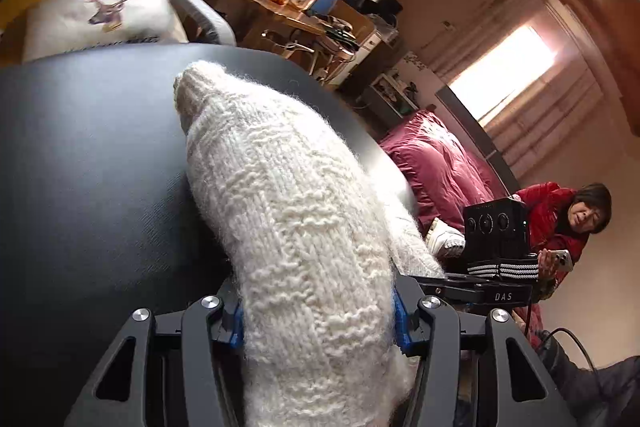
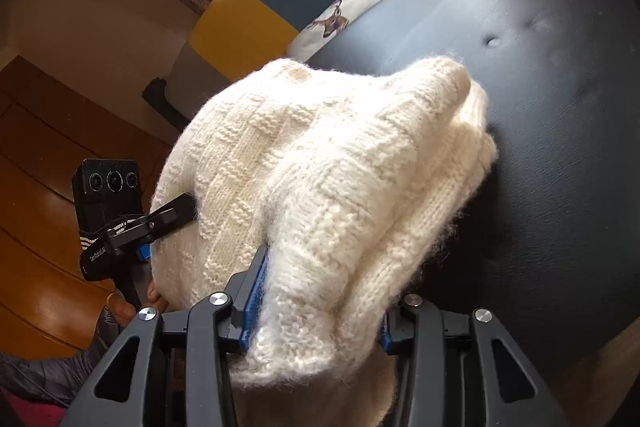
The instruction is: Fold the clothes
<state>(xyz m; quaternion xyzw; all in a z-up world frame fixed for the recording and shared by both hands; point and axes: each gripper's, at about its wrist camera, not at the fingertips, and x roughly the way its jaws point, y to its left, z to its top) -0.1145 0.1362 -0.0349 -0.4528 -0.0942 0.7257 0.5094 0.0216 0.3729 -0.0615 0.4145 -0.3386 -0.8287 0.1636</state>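
In the left wrist view, the left hand-held gripper [image 1: 320, 323] at the bottom centre pinches a thick roll of the cream knitted sweater [image 1: 288, 211], its blue pads [image 1: 237, 323] pressed against the wool on both sides. The sweater runs from the jaws up through the middle of the frame, over the black padded bench [image 1: 88, 163]. At the lower right the right hand-held gripper [image 1: 496, 267] shows, though its jaws are hidden here.

In the right wrist view, the right hand-held gripper [image 2: 316, 311] at the bottom centre is clamped on a bunched fold of the sweater [image 2: 320, 163], which fills the middle of the frame. The left hand-held gripper [image 2: 176, 215] reaches into the knit at centre left; its grip is probably closed, but wool covers it.

The knit looks soft, bulky, light and stretchy, not slippery. It will sag and drape, so hold thick edges or seams rather than single loose layers.
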